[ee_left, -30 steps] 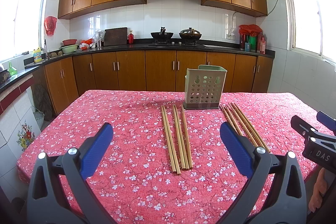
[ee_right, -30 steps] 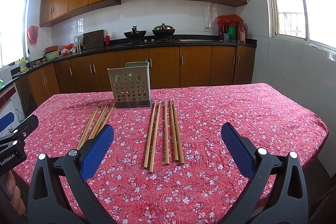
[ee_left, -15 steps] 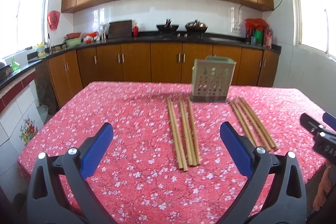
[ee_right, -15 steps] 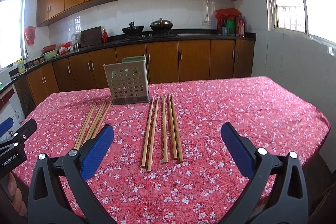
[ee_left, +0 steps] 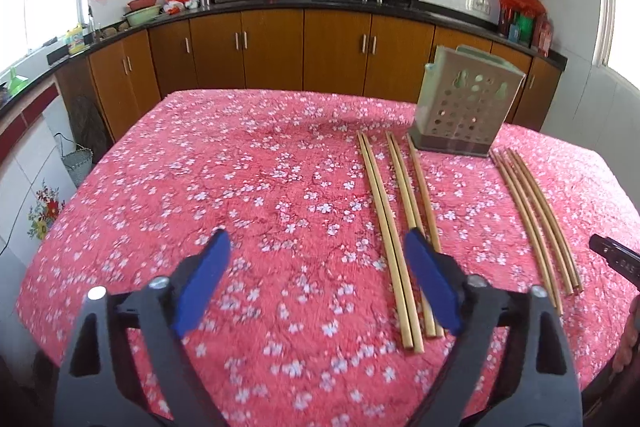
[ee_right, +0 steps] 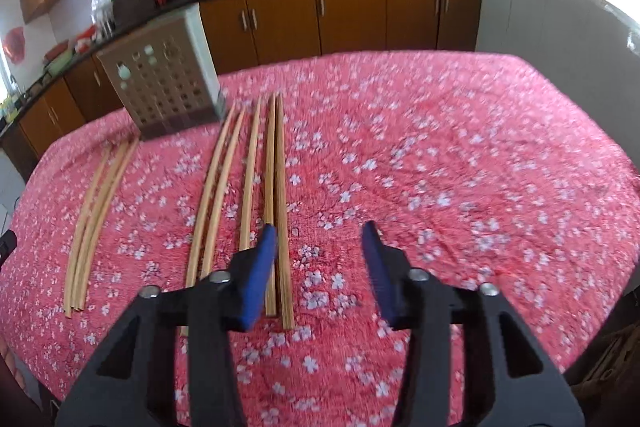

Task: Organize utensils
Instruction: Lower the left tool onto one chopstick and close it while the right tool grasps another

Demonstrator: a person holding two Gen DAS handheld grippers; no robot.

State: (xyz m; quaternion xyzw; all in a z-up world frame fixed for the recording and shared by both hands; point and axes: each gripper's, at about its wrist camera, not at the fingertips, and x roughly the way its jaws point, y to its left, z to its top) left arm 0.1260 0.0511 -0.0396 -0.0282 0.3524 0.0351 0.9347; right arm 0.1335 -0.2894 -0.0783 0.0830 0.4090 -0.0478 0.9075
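Hovering low over the cloth (ee_left: 200,187), both claws are spread and empty: left gripper (ee_left: 316,281) just beside its chopsticks (ee_left: 400,227), right gripper (ee_right: 320,267) beside its own chopsticks (ee_right: 248,187). Nothing is sorted yet; every stick lies flat on the table, long axes running away toward the holder (ee_left: 464,111) standing at their far ends.

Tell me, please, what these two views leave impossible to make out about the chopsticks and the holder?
- Holder interior: both views show only its perforated walls.
- Near ends of some middle chopsticks: left view, behind the left tool.
- Same group, right view: behind the right tool.
- Exact chopstick count: blurred.
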